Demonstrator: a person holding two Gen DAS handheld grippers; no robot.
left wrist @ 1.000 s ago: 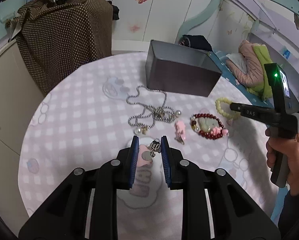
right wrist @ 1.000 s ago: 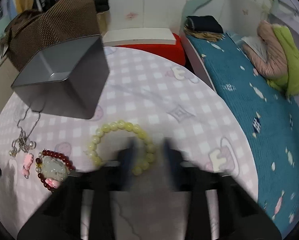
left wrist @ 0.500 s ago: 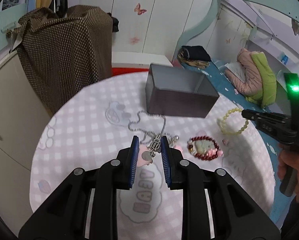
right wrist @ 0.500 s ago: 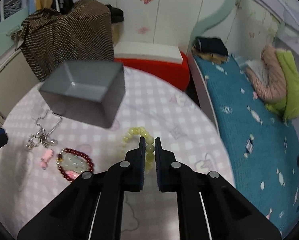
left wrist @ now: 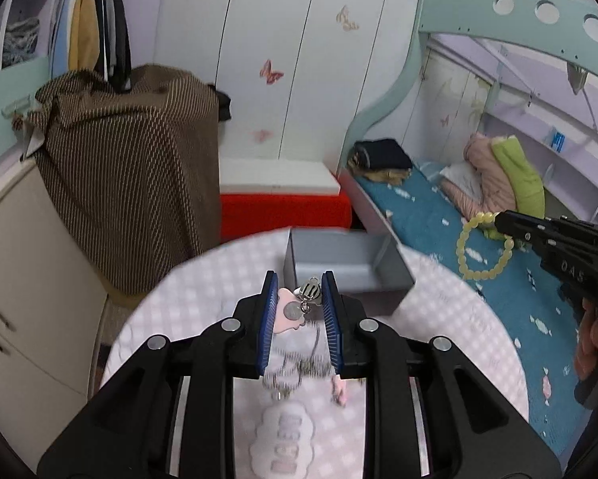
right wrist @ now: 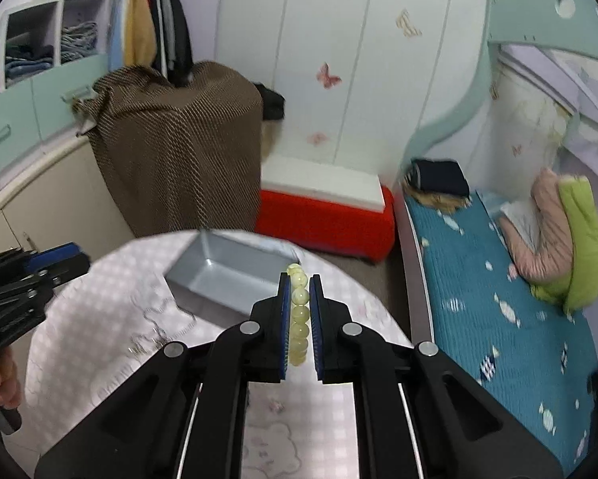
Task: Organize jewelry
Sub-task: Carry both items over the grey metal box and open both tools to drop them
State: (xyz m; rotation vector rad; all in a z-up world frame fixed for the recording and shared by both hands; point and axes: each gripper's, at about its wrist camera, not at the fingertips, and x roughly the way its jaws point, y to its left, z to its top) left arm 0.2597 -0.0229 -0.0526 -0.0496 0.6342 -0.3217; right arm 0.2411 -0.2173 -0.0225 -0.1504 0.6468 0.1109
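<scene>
My left gripper [left wrist: 299,279] is shut on a pink charm [left wrist: 285,313] with a small silver striped pendant [left wrist: 310,289], held above the round pink-checked table [left wrist: 219,287]. Below it a silver chain necklace [left wrist: 295,367] lies blurred on the cloth. An open grey box [left wrist: 338,263] stands just beyond. My right gripper [right wrist: 299,279] is shut on a pale yellow bead bracelet [right wrist: 299,313], lifted clear of the table [right wrist: 99,319], near the grey box [right wrist: 227,271]. In the left wrist view the bracelet [left wrist: 484,247] hangs as a loop from the right gripper's tip [left wrist: 502,219].
A bed with a teal cover [right wrist: 498,299] runs along the right of the table. A red seat with a white cushion [right wrist: 326,215] and a brown-draped bulk [right wrist: 179,151] stand behind it. Cream cabinets [left wrist: 27,279] are on the left. A person's hand [left wrist: 596,343] holds the right gripper.
Both grippers have risen from the table. The yellow bracelet, lying on the cloth a second ago, now hangs in the right gripper. The pink charm went up with the left gripper.
</scene>
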